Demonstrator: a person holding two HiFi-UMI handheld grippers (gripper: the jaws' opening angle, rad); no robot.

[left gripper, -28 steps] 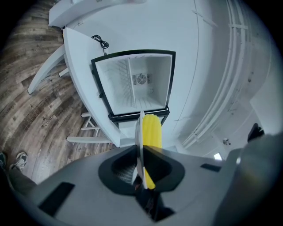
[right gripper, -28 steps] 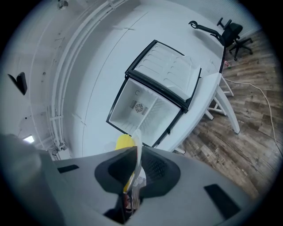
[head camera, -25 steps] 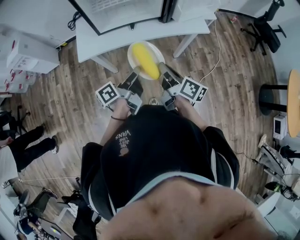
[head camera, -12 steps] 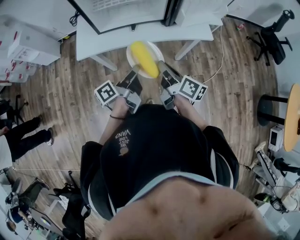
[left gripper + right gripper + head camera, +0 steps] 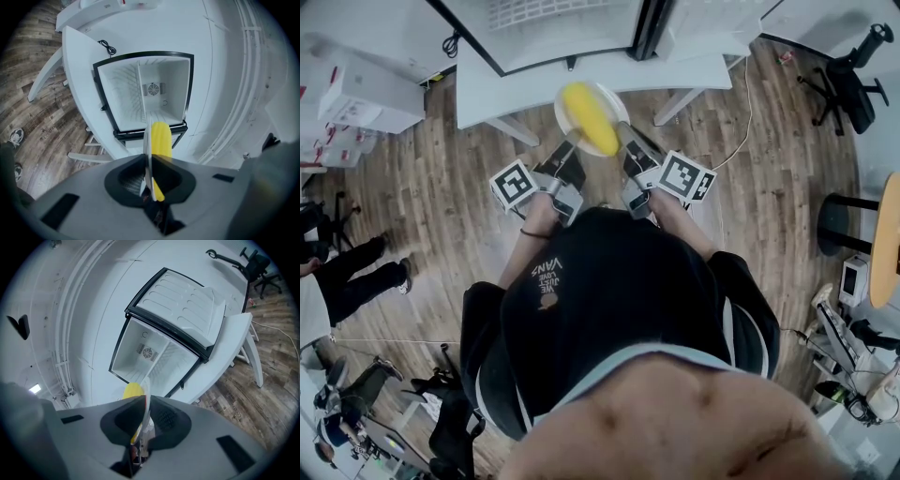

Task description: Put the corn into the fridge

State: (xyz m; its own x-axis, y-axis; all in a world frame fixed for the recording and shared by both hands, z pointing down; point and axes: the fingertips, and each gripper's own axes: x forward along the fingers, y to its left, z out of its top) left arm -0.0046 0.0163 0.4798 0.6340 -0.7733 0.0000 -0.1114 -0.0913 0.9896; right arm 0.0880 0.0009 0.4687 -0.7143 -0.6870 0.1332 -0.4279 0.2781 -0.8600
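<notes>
Head view shows the corn (image 5: pixel 590 119) lying on a white plate (image 5: pixel 566 101), with the left claw (image 5: pixel 572 142) and right claw (image 5: pixel 624 137) each clenched on opposite rims, just short of the worktop (image 5: pixel 487 84) that bears the open fridge (image 5: pixel 159 84). The carry to the fridge seems in hand, and next the plate likely needs easing level through the opening. The swung-open fridge door (image 5: pixel 180 301) and inner shelf (image 5: pixel 139 89) could catch the rim.

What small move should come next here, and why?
Probably carry the plate forward toward the open fridge: left claw and right claw each pinch the plate's rim, the corn lies on it, and the fridge stands ahead, not yet reached.
</notes>
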